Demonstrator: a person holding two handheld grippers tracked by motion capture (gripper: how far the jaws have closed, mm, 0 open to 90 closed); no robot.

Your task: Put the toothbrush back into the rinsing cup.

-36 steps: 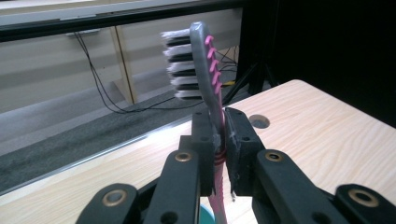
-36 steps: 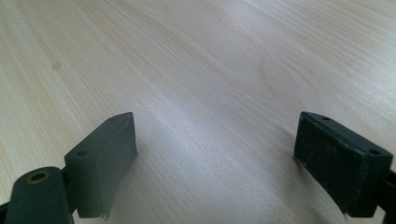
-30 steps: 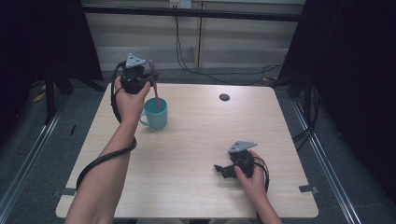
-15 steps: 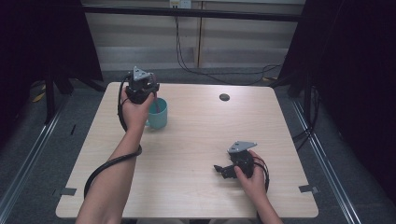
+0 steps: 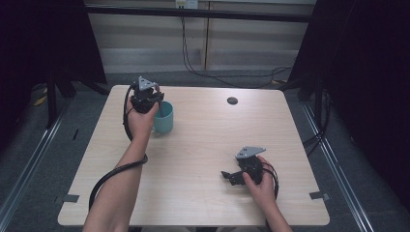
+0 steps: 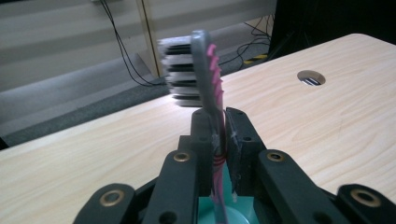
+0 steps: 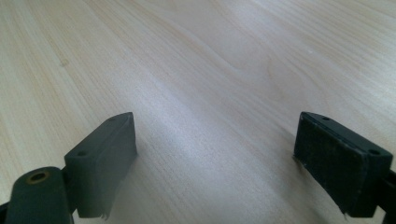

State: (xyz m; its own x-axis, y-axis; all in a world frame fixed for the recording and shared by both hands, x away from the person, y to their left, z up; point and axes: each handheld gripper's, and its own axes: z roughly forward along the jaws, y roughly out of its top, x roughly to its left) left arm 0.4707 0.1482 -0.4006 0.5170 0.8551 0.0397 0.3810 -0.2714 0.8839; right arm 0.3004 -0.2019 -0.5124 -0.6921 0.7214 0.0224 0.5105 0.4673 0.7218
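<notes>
Toothbrush [image 6: 208, 88], grey and pink, stands upright, bristle head up, handle reaching down into the teal cup [image 5: 163, 117] at the table's [image 5: 203, 145] 10 o'clock. Left gripper [image 6: 219, 140] has its jaws clamped on the handle directly above the cup. Right gripper [image 5: 226, 175], at 5 o'clock, rests on bare wood with jaws wide apart.

- A lab-like recording bay is showing: black curtains [image 5: 367, 72] hanging at 9 and 3 o'clock.
- Cables [image 5: 193, 53] are trailing at 12 o'clock beyond a bare wooden table [image 5: 203, 159].
</notes>
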